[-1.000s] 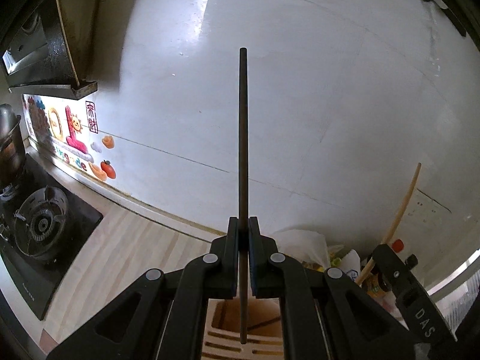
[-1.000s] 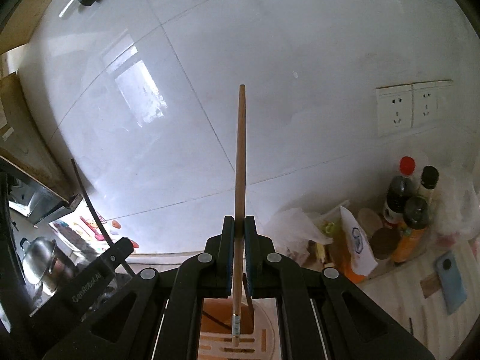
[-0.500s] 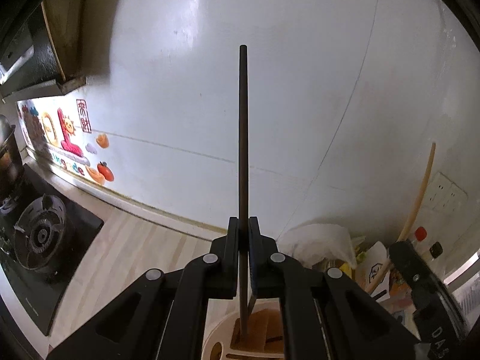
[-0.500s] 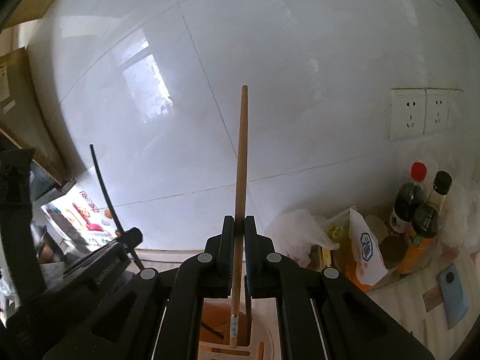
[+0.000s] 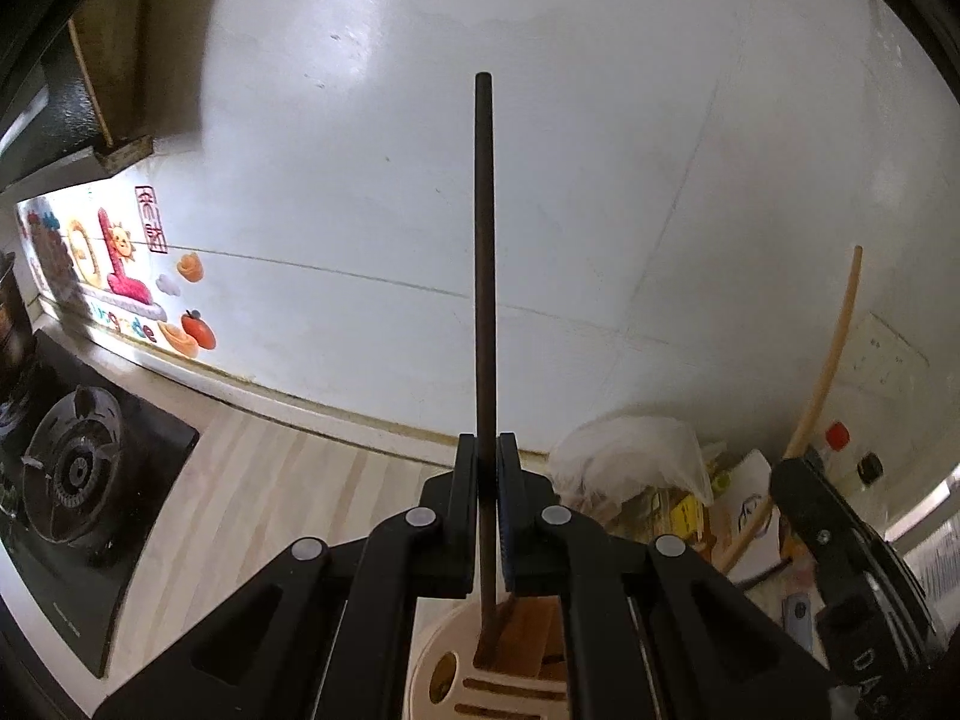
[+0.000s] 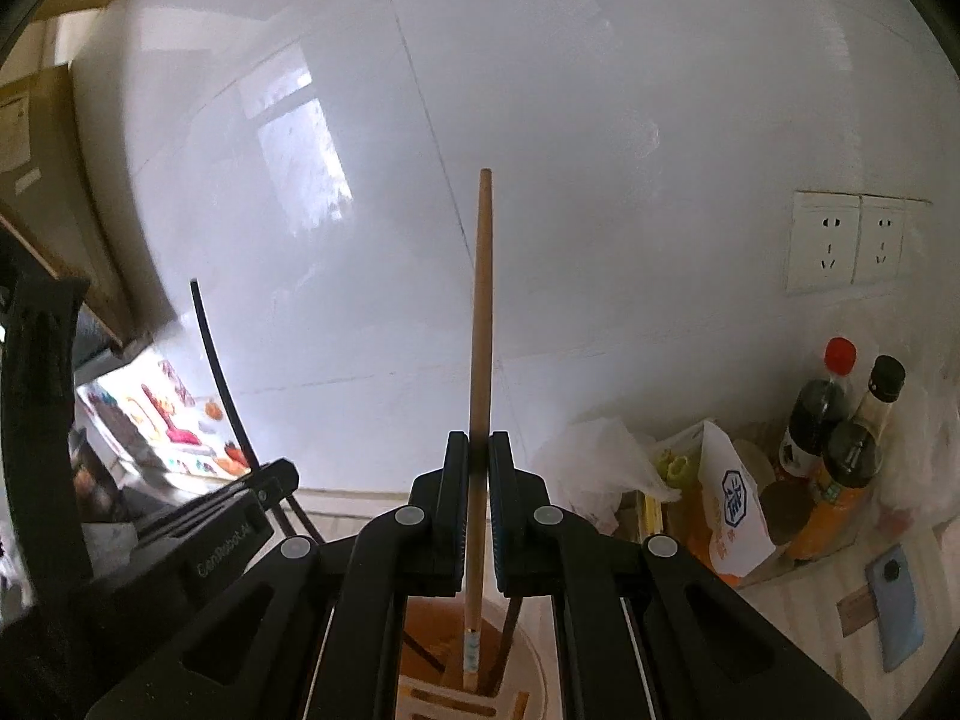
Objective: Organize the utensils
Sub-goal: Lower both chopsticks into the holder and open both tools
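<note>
A dark chopstick (image 5: 483,276) stands upright with my left gripper (image 5: 485,468) shut on it; its lower tip reaches into the round wooden utensil holder (image 5: 432,660) just below. My right gripper (image 6: 478,468) is shut on a light wooden chopstick (image 6: 482,312), and that tip also dips into the same holder (image 6: 534,648), among other sticks. In the right wrist view the left gripper (image 6: 264,492) and its dark chopstick (image 6: 213,354) show at lower left. The right gripper body (image 5: 840,546) with its light chopstick (image 5: 831,360) appears at the right of the left wrist view.
A gas hob (image 5: 72,480) lies at the left on the wooden counter (image 5: 258,480). Sauce bottles (image 6: 840,420), a white plastic bag (image 6: 594,468), packets and a blue phone (image 6: 897,606) crowd the right. A white tiled wall (image 6: 600,180) with sockets (image 6: 849,243) stands behind.
Both grippers have sunk with their chopsticks toward the holder, whose round rim now shows under each. Both views have rolled a little, and the tips sit lower in the holder.
</note>
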A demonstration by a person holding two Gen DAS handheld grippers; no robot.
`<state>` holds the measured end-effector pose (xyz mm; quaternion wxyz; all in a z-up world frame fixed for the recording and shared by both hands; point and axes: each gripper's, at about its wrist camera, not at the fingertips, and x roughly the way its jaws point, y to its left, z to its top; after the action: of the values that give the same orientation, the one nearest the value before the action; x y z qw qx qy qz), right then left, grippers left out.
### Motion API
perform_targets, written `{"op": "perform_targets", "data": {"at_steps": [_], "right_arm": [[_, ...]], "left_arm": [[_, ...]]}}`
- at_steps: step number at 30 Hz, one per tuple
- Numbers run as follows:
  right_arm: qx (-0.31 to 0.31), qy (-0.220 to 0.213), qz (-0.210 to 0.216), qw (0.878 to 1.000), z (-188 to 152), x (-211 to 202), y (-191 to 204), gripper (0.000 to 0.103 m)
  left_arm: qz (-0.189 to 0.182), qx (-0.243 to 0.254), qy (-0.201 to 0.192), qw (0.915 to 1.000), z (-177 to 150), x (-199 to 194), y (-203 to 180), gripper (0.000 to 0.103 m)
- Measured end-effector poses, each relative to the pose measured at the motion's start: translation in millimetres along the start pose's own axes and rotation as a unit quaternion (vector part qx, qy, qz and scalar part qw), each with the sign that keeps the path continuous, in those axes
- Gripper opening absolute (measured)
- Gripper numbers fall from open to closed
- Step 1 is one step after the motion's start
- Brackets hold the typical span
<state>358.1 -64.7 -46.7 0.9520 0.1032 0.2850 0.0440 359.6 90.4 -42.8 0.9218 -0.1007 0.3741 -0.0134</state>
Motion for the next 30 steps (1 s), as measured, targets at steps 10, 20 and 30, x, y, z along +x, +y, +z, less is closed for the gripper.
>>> {"op": "perform_targets", "data": {"at_steps": [10, 20, 30], "right_arm": [[0.018, 0.058, 0.035, 0.998, -9, -23, -20, 0.019], [0.073, 0.043, 0.038, 0.996, -15, -93, -55, 0.055], [0.138, 0.051, -0.075, 0.986, -72, -153, -112, 0.078]], "left_arm": [[-0.036, 0.026, 0.038, 0.9983, -18, -46, 5, 0.014], [0.007, 0.015, 0.015, 0.9997, -57, -93, 24, 0.103], [0.006, 0.082, 0.072, 0.9940, -128, -76, -8, 0.103]]}}
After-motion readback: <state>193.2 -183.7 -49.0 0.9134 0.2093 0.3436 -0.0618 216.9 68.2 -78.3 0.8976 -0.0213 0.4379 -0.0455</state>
